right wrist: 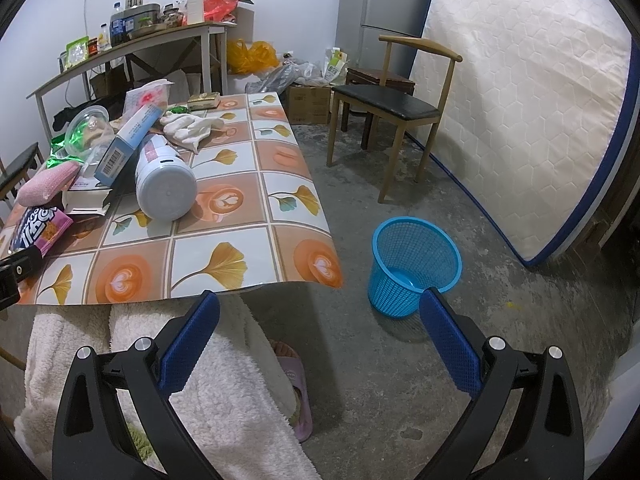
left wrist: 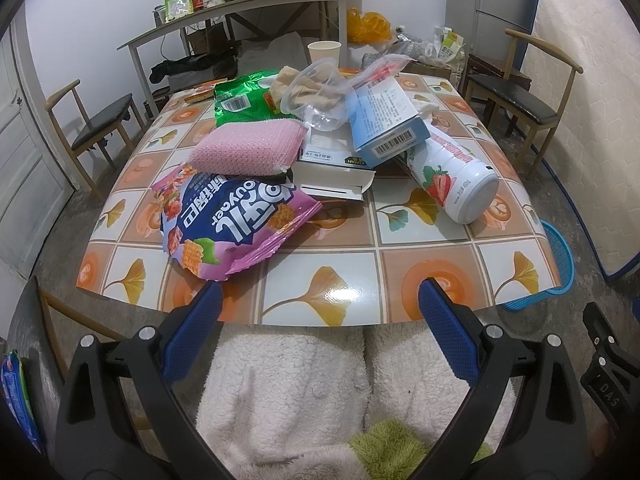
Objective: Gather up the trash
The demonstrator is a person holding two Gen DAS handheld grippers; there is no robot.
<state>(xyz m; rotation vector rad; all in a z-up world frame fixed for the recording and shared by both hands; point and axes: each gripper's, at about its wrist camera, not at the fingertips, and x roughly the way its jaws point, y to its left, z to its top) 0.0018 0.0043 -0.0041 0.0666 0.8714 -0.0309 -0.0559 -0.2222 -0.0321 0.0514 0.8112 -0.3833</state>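
Observation:
Trash is piled on the tiled table [left wrist: 320, 300]: a purple snack bag [left wrist: 236, 224], a pink sponge [left wrist: 248, 144], a green foil bag [left wrist: 240, 100], a clear plastic cup [left wrist: 316, 92], a blue-and-white box [left wrist: 388, 120] and a white strawberry bottle [left wrist: 452, 176] lying on its side. My left gripper [left wrist: 320, 300] is open at the table's near edge, nothing between its fingers. My right gripper [right wrist: 320, 312] is open, low, off the table's right corner. A blue mesh bin [right wrist: 412, 264] stands on the floor just beyond it. The bottle [right wrist: 164, 180] and box [right wrist: 128, 144] show in the right wrist view too.
A person's legs in fluffy white trousers [left wrist: 304, 392] are under the table edge, a slippered foot [right wrist: 296, 384] on the concrete floor. Wooden chairs [right wrist: 392, 100] [left wrist: 96, 124] flank the table. A mattress [right wrist: 520, 92] leans at right; a cluttered side table [left wrist: 240, 12] stands behind.

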